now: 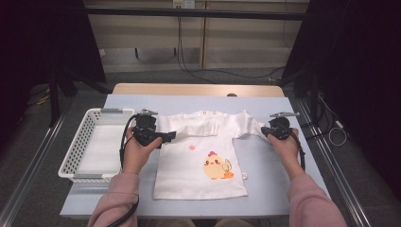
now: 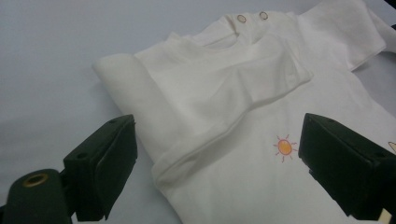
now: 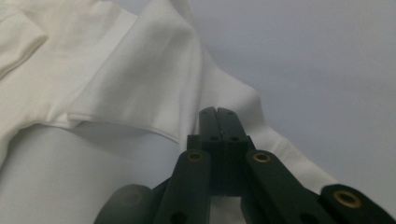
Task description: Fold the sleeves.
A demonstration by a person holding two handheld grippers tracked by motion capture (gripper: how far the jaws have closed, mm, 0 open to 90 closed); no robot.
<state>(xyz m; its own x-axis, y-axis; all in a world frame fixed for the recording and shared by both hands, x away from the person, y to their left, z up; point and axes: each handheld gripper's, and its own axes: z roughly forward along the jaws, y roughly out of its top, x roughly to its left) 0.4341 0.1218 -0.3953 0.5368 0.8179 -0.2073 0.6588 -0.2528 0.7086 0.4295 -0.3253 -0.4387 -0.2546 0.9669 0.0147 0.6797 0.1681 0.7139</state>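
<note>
Right gripper (image 3: 217, 116) pinched tight on the shirt (image 1: 201, 161) sleeve cuff — left gripper (image 2: 219, 163) gapes wide, holding nothing, over the folded sleeve.

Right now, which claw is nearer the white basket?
Left. The left claw sits over the shirt beside the basket; the right claw pinches the far sleeve.
</note>
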